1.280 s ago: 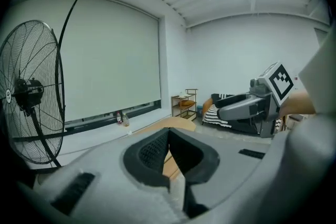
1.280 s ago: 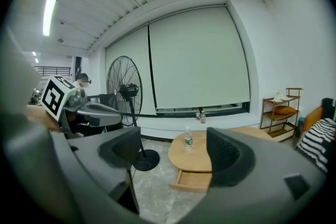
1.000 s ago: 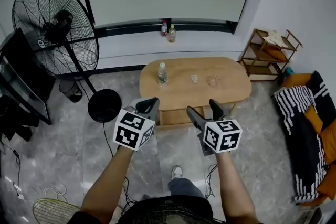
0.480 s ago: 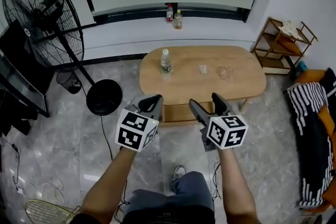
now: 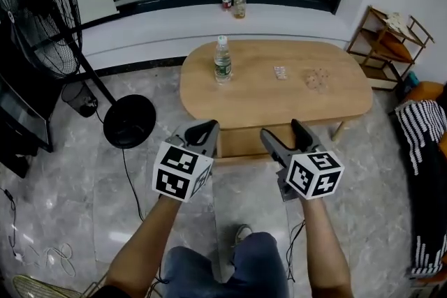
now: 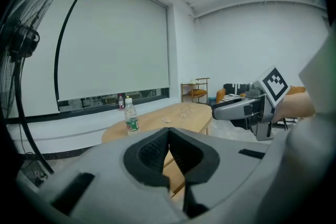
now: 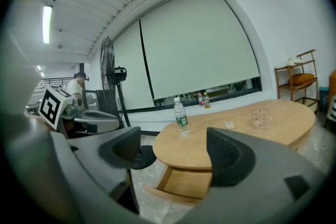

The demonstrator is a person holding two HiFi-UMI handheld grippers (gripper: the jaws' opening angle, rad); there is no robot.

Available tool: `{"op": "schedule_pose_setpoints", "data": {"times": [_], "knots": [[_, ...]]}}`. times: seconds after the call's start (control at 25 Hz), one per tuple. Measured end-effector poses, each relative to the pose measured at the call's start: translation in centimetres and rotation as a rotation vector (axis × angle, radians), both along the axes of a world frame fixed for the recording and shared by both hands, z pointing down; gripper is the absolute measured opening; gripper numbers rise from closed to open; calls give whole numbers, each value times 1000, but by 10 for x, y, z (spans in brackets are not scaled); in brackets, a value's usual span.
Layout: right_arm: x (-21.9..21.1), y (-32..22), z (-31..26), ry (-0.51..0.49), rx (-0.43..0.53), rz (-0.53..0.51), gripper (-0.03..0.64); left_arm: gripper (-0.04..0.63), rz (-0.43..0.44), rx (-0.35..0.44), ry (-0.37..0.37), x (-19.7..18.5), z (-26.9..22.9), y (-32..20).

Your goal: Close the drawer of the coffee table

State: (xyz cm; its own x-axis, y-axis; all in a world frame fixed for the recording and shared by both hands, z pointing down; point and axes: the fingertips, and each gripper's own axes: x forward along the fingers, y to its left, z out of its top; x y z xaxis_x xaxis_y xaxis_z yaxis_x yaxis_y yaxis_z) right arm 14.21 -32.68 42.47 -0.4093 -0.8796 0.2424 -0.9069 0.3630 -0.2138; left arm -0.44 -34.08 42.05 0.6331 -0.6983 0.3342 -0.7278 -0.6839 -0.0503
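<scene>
Grey left gripper (image 5: 201,128), right gripper (image 5: 283,131); black jaws; black-white marker cubes (image 5: 180,172); blue jeans (image 5: 255,256).

Fan (image 5: 35,3) ran off the top-left edge. Drawer (image 5: 241,143) was mostly hidden under the tabletop (image 5: 279,101), its ends behind the left gripper (image 5: 208,125) and right gripper (image 5: 283,130). Small flat item (image 5: 280,72) was too small to identify. Striped cloth (image 5: 419,125) was cut off at right.
</scene>
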Motion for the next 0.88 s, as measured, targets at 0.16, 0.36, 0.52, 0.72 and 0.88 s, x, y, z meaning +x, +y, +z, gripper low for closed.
{"op": "schedule_pose_setpoints", "data": {"times": [0.16,0.36,0.52,0.72,0.88], "knots": [[0,-6,55,7,14,2,377,6,13,10,-11,0,62,-5],[-4,-6,115,19,36,2,377,6,10,31,14,-2,124,-10],[-6,-2,149,5,43,14,377,6,8,42,31,-3,159,-8],[-9,6,178,-22,53,24,377,8,9,55,46,-3,187,0],[-9,13,192,-63,66,39,377,8,20,64,49,1,201,5]]}}
